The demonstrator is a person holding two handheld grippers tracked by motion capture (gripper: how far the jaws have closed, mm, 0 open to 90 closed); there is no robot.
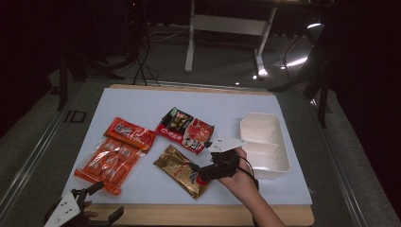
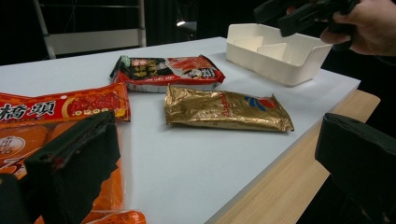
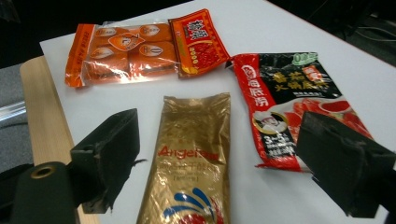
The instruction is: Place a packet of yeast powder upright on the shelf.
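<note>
A gold foil packet (image 1: 182, 169) lies on the white board (image 1: 142, 101), near its front edge. My right gripper (image 1: 195, 174) hovers open over the near end of that gold packet (image 3: 194, 158), one jaw on either side of it and nothing gripped. My left gripper (image 1: 106, 201) stands open at the front left corner, just off the board, holding nothing. Its own view looks across the gold packet (image 2: 224, 109) toward the right gripper (image 2: 303, 14) and the hand on it.
An orange snack packet (image 1: 111, 163) and a red packet (image 1: 130, 134) overlap at the left. A red and black packet (image 1: 185, 128) lies in the middle. A white divided tray (image 1: 265, 142) stands at the right. The wooden table edge (image 1: 189, 215) runs along the front.
</note>
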